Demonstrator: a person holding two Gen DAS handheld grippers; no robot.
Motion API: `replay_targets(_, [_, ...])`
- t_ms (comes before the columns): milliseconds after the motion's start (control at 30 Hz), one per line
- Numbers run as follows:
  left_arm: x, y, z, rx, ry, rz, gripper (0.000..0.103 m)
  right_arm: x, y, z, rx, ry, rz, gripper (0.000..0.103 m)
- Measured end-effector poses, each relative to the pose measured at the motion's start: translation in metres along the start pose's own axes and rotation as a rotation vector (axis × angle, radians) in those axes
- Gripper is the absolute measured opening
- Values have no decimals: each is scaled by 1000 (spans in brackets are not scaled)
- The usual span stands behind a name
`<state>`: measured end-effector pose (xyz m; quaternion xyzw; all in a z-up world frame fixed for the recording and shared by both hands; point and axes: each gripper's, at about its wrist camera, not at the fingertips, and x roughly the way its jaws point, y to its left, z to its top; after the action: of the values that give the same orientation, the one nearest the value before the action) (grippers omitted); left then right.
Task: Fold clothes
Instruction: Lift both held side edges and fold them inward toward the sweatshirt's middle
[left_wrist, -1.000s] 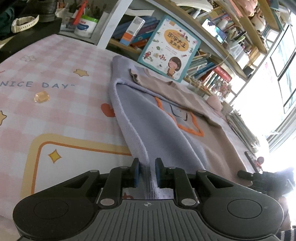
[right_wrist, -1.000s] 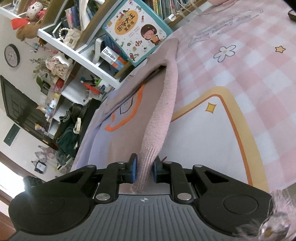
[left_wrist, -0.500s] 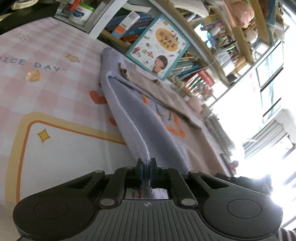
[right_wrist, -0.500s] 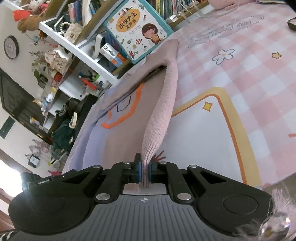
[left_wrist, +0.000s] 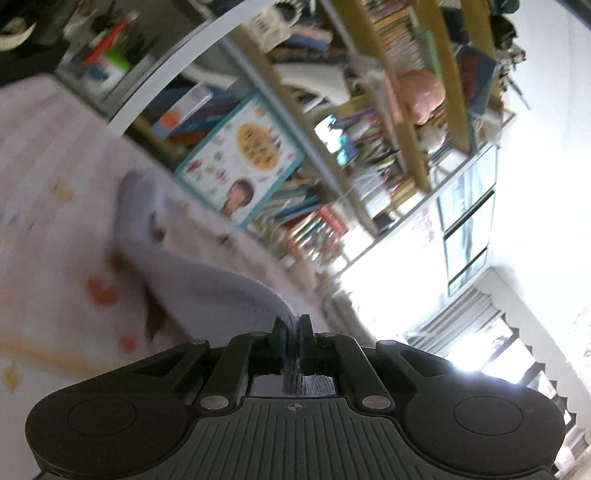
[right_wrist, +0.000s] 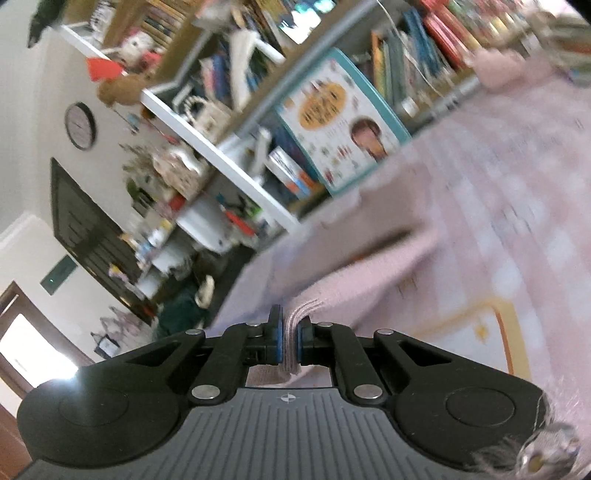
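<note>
Lilac knit of the sweater's left sleeve (left_wrist: 207, 280) is clamped in the left hand-held gripper (left_wrist: 292, 334); its pink right sleeve (right_wrist: 369, 273) is clamped in the right hand-held gripper (right_wrist: 289, 332), above the pink checked mat (right_wrist: 517, 192).

Both views are pretty smeared with motion blur; only each gripper body, close to the lens, stays sharp. In the left wrist view the window (left_wrist: 469, 236), ahead and to the right of the tool, is totally blown out, washing out everything near it. The right wrist view is evenly daylit, with a small glare spot on the housing's left side. Heavy fisheye bending curves the bookshelf (right_wrist: 236, 155).
</note>
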<state>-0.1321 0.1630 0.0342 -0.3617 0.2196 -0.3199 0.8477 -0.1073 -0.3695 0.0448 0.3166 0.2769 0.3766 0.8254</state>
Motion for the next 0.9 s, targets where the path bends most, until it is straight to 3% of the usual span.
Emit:
replay_targets(267, [27, 11, 62, -39, -129, 22, 5, 40, -6, 62, 49, -138, 9, 6])
replay_targets(567, [67, 41, 94, -61, -142, 118, 5, 104, -16, 113, 21, -110, -48, 7])
replay_targets(900, [101, 75, 108, -77, -97, 224, 5, 160, -62, 136, 96, -57, -118, 7])
